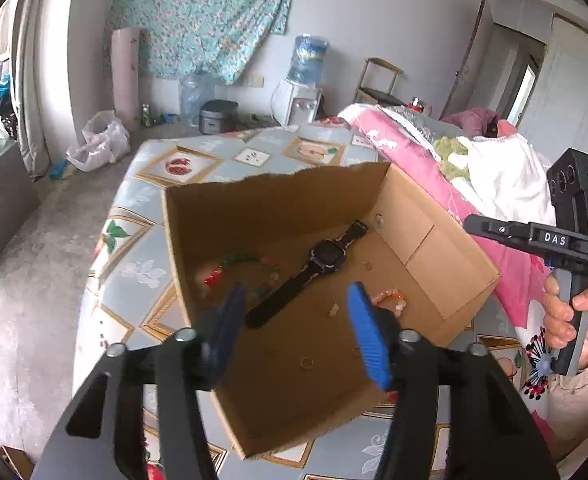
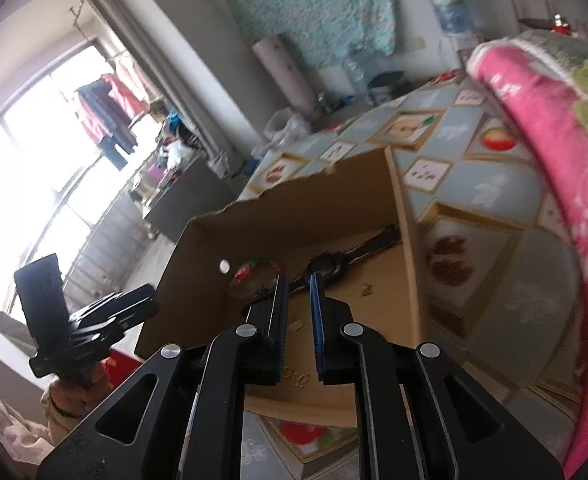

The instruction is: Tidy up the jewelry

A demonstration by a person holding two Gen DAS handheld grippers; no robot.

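Note:
An open cardboard box (image 1: 277,200) stands on the patterned tablecloth. In it lie a black watch (image 1: 322,258), a green and red bead bracelet (image 1: 237,264), a pink bead bracelet (image 1: 390,298), a gold ring (image 1: 306,362) and a few tiny gold pieces. My left gripper (image 1: 297,288) hovers over the box's near part, open, with nothing between its blue pads. My right gripper (image 2: 298,278) points into the box (image 2: 294,216) toward the watch (image 2: 328,266). Its pads stand a narrow gap apart and hold nothing. The bead bracelet (image 2: 253,272) lies left of its tips.
The table (image 1: 141,272) drops off to bare floor on the left. A pink blanket (image 1: 474,216) and heaped bedding border the box's right side. A hand (image 1: 566,312) holds the right tool's handle there. A water dispenser (image 1: 300,100) and bags stand by the far wall.

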